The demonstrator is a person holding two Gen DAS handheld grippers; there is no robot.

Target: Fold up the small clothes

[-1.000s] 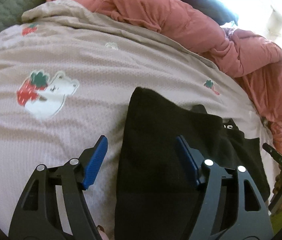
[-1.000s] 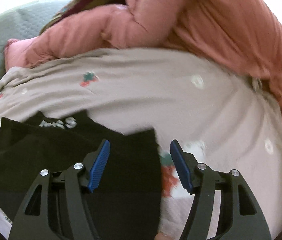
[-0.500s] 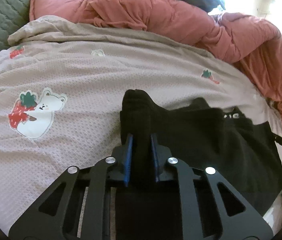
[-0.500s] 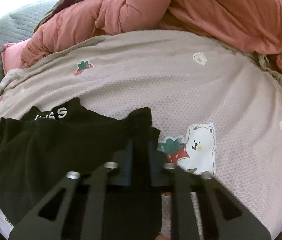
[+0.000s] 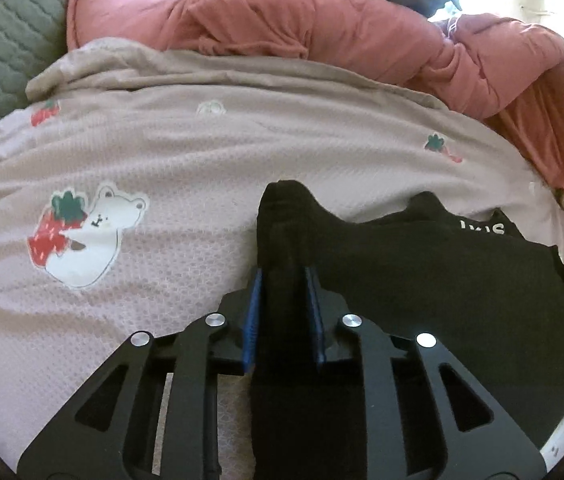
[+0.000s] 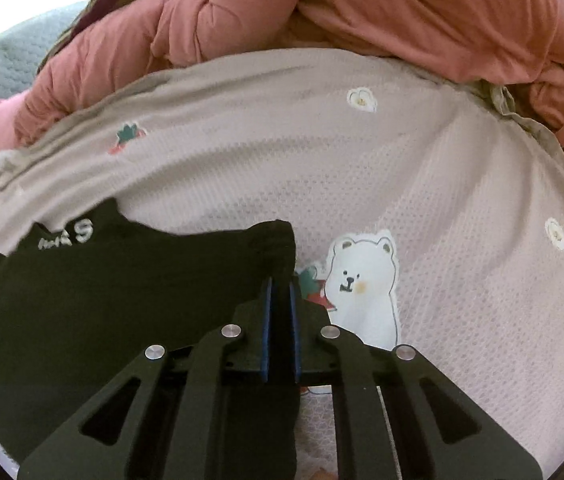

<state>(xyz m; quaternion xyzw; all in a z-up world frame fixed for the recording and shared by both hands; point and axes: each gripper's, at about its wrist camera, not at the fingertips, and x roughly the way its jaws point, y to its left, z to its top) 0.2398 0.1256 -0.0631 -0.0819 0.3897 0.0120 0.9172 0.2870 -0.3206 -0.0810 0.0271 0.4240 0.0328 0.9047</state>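
The black garment [image 5: 422, 280] is spread on a beige blanket [image 5: 202, 160] printed with bears and strawberries, a pink quilt [image 5: 362, 28] being bunched behind. Its left corner is pinched by the left gripper [image 5: 282, 280] — jaws just eased slightly wider, cloth between them. Its right corner is clamped by the right gripper [image 6: 280, 288], jaws almost fully closed.
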